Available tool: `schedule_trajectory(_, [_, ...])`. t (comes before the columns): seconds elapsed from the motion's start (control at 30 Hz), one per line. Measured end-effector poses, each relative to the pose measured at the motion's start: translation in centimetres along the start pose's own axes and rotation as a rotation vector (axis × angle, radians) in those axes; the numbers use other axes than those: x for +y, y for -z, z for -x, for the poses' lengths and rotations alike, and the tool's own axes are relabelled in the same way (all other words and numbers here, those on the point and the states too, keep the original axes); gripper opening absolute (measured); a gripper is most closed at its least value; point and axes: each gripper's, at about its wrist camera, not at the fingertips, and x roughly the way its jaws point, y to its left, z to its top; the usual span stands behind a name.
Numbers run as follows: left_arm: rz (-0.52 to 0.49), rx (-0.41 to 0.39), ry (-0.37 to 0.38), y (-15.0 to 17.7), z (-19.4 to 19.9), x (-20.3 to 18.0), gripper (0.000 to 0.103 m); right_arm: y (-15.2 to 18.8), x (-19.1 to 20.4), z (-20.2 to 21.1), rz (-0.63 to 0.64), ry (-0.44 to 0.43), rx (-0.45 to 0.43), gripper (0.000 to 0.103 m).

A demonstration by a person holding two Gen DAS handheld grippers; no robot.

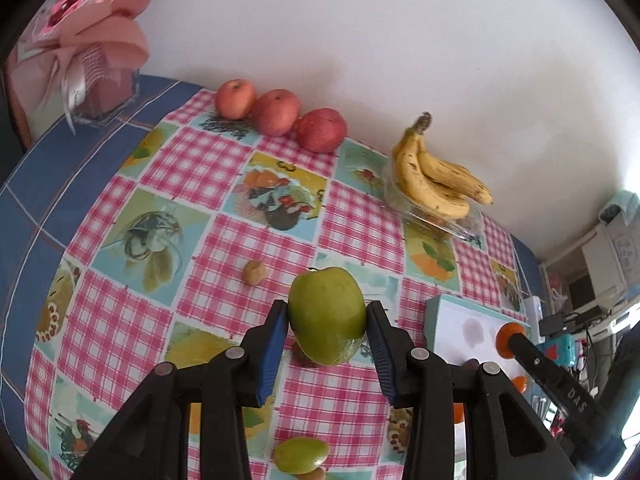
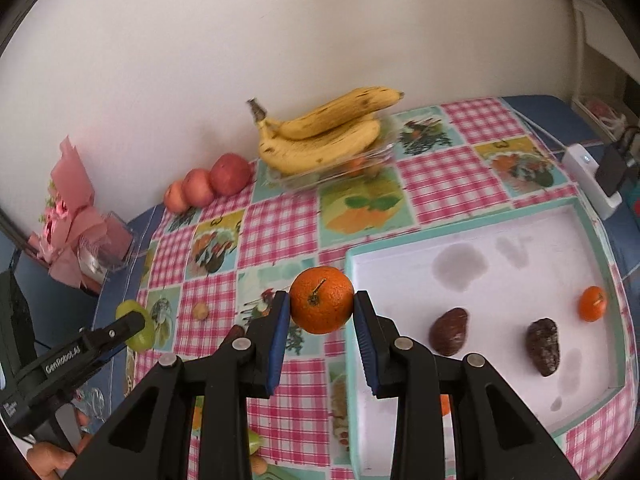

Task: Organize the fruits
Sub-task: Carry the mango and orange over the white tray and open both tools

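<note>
While the left gripper [image 1: 327, 320] is clamped by its blue pads on a green pear-shaped fruit [image 1: 327, 314] held above the checked tablecloth [image 1: 200, 168], a round orange tangerine [image 2: 322, 299] is gripped between the pads of the right gripper [image 2: 322, 308]. Three red apples [image 1: 276, 114] are lined along the white wall, and one bunch of spotted yellow bananas [image 2: 324, 136] is laid on a clear plastic container [image 2: 332, 172], whose contents cannot be made out. Two dark brown fruits [image 2: 449, 331] and one small tangerine [image 2: 593, 303] are counted inside the white, teal-rimmed tray [image 2: 520, 220].
</note>
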Motion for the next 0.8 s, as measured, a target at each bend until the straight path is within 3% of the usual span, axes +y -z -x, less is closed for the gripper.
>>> schedule_trajectory(0.53, [-0.137, 0.029, 0.026, 1.9, -1.5, -6.9, 0.042, -1.4, -10.2, 4.0, -0.188, 0.137, -0.097, 0.034])
schedule_trajectory(0.8, [-0.249, 0.062, 0.053, 3.5, -2.9, -12.0, 0.042, -1.7, -12.6, 5.3, -0.218, 0.168, -0.128, 0.034])
